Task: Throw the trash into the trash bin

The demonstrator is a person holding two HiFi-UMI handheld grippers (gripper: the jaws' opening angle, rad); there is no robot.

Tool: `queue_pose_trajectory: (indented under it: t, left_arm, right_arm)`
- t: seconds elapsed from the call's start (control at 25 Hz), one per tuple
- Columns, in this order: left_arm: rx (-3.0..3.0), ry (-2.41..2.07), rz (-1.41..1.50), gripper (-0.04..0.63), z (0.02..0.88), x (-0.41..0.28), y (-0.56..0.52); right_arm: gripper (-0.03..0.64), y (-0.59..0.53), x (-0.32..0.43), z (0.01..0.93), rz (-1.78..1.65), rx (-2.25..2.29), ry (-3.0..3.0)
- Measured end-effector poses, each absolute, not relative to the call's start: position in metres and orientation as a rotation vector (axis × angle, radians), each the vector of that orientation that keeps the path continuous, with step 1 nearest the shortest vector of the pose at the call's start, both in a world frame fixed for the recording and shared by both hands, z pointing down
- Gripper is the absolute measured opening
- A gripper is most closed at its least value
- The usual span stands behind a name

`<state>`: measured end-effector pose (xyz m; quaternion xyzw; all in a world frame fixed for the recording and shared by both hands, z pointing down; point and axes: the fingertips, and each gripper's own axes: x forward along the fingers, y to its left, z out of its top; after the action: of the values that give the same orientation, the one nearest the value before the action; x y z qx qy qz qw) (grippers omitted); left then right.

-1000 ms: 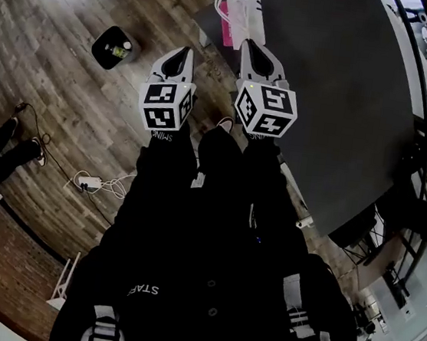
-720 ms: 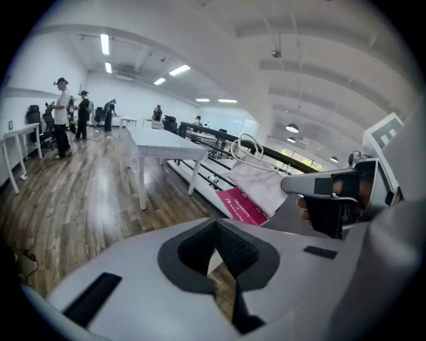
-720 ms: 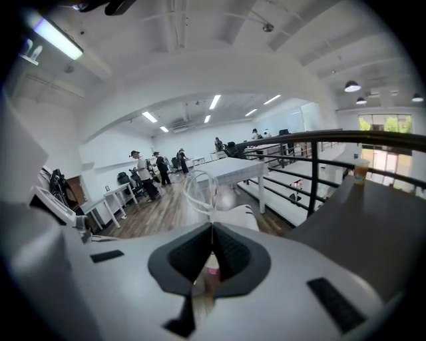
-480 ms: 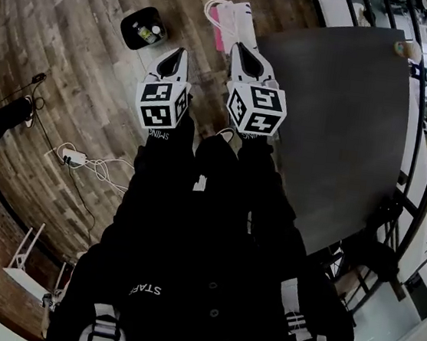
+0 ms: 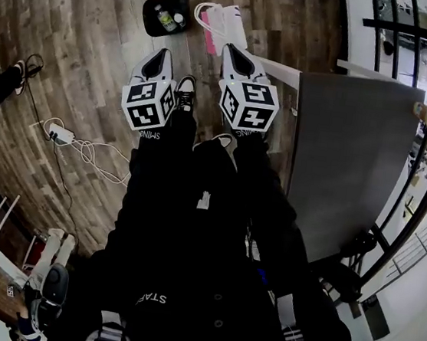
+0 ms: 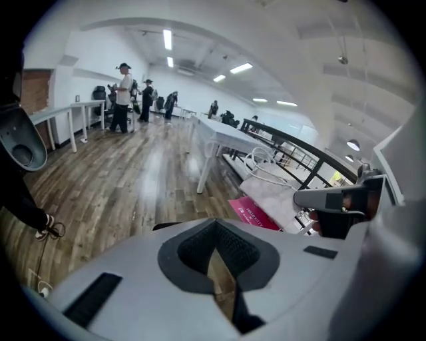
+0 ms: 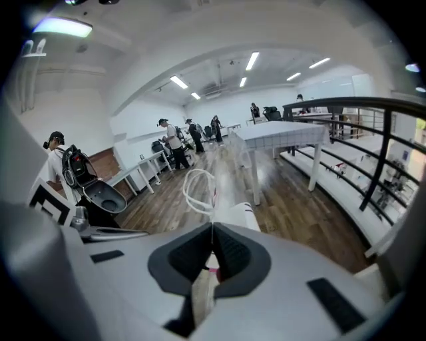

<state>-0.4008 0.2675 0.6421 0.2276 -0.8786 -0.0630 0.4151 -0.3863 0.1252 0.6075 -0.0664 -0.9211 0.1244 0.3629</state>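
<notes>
bag (image 5: pixel 231 17) half behind right claw (image 5: pixel 230 50)

The right gripper (image 7: pixel 213 230) has its two grey jaws squeezed together on a white paper bag (image 7: pixel 238 216) with a bit of pink on it. The bag sticks out past the jaws. Its white string handles (image 7: pixel 198 191) loop up above them. Under the bag is a brown wooden floor (image 7: pixel 299 206). A long white table (image 7: pixel 279 136) stands ahead. A black metal railing (image 7: pixel 373 143) runs along the right side. Some people (image 7: pixel 172 141) stand far back, under long bright ceiling lights (image 7: pixel 178 82).
</notes>
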Motion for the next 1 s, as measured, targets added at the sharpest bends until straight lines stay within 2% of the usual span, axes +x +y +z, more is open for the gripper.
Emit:
queue_pose_trajectory:
  t: [0.56,1.0]
  left_arm:
    - [0.401,-2.194,-0.214,0.0,0.812,-0.445,0.368]
    - [0.41,-2.099,-0.232,0.0,0.922,-0.467,0.364]
  right_arm:
    - [0.017,0.232,-0.453,0.801,0.328,-0.319,-2.231]
    - [0.018,0.246,-0.487,0.92,0.312,-0.389,-2.163]
